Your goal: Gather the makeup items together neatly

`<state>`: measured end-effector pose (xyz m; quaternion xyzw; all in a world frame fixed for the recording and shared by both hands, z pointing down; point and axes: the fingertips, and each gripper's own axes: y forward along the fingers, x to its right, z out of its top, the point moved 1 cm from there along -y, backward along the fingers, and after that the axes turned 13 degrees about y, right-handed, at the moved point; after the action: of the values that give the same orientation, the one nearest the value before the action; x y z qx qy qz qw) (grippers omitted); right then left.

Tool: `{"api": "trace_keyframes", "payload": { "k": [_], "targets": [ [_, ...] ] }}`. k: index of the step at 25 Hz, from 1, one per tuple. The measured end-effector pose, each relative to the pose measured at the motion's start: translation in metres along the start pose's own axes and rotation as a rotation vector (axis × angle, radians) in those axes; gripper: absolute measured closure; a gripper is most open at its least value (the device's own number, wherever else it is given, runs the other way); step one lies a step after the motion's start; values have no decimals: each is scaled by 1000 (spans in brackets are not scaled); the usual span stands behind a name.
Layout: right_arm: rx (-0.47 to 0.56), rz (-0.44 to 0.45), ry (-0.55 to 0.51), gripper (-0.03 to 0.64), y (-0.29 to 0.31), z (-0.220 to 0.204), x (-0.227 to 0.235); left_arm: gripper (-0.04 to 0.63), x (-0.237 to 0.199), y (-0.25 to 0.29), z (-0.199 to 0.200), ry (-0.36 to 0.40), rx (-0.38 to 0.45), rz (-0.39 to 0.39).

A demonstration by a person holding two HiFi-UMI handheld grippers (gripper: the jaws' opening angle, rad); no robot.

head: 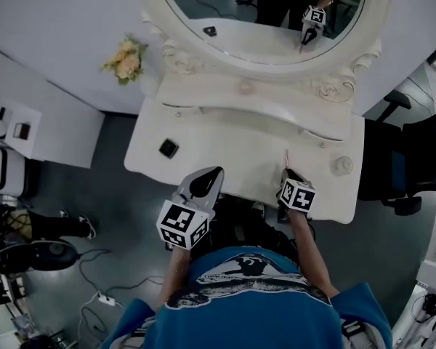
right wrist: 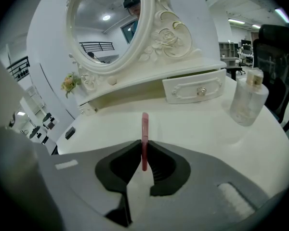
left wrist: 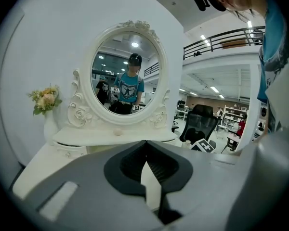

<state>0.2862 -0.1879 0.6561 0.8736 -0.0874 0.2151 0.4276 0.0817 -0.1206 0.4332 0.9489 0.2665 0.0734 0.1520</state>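
My right gripper (head: 288,171) is over the front right of the white vanity table (head: 225,140), shut on a thin pink makeup stick (head: 287,158) that points away from me. In the right gripper view the pink stick (right wrist: 144,125) stands up from between the jaws of the right gripper (right wrist: 143,144). A clear bottle (head: 341,166) stands to its right, the same bottle (right wrist: 248,100) being near the table edge. A small black compact (head: 168,148) lies at the table's left. My left gripper (head: 217,171) hovers at the front edge; the left gripper (left wrist: 145,144) is shut and empty.
An oval mirror (head: 265,13) in a carved white frame rises behind a low shelf with a small drawer (right wrist: 195,91). A posy of flowers (head: 126,59) sits at the left. A black office chair (head: 407,166) stands right of the table.
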Motion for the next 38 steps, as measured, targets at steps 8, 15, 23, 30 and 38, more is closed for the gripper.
{"api": "trace_keyframes", "payload": {
  "k": [8,15,23,30,38],
  "targets": [
    [-3,24,-23,574,25,1,-60,583,-48,-27,-8,0,14,28],
    [-6,8,-1,574,48,-13,-108,583,-98,-44,-15,12,25,2],
    [5,-87,90,572,75,-24,-121,583,-140,-47,-22,35,30,-68],
    [30,-153,166,572,83,-32,-117,583,-169,-44,-25,49,36,-113],
    [19,-136,153,559,83,-33,-120,583,-173,-32,-25,54,42,-184]
  ]
}}
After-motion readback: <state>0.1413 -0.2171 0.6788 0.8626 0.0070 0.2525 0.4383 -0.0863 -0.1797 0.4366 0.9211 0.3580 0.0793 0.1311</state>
